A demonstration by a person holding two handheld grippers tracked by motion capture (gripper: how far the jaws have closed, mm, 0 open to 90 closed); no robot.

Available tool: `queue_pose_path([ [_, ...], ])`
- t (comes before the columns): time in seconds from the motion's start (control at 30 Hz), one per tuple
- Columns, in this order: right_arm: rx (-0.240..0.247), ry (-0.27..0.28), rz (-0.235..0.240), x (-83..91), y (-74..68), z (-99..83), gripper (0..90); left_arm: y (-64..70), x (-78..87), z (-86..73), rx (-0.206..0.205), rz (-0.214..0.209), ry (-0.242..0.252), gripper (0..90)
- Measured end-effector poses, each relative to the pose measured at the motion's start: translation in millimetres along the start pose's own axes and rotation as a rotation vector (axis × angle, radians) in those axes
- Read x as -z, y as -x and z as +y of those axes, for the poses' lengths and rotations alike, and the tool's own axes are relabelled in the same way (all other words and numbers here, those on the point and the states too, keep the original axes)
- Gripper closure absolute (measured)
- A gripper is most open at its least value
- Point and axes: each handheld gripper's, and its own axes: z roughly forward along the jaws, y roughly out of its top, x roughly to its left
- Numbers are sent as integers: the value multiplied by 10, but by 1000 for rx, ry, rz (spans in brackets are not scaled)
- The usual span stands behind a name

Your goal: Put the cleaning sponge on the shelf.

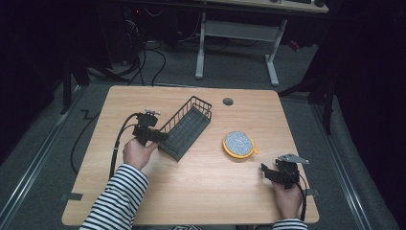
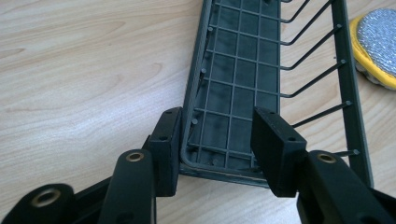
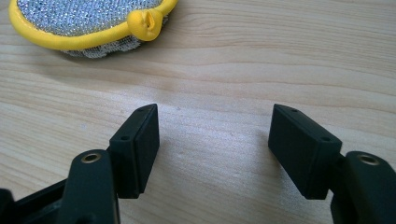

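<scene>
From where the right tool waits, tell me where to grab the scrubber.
Grip the scrubber across its yellow rim, coming from above. It lies flat, so only the edges offer purchase, and the right tool is open and nearest.

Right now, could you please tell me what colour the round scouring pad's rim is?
Yellow, around a silvery mesh face; the round scouring pad shows best in the right gripper view.

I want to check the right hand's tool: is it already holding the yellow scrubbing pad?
No, the right gripper is open over bare table, and the scrubbing pad lies apart, beyond its fingers.
</scene>
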Motion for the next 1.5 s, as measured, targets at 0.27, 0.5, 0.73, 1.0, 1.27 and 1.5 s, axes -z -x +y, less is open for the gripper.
queue_pose_path([
  [0.27, 5, 0, -2, -1, -2, 1, 337, 66, 81, -157, -23, -31, 18, 545],
  [0.5, 0, -2, -3, 0, -9, 0, 337, 122, 140, -266, -39, -50, 26, 547],
  [0.73, 4, -4, -7, -1, -13, 0, 337, 172, 215, -410, -53, -80, 44, 547],
  [1.0, 11, -2, -9, -3, -14, 0, 337, 217, 294, -542, -70, -99, 49, 547],
  [1.27, 14, -6, -14, -4, -19, 2, 334, 251, 357, -657, -99, -127, 58, 546],
  [1.5, 15, -4, -13, -5, -20, 2, 334, 277, 387, -707, -113, -143, 55, 544],
])
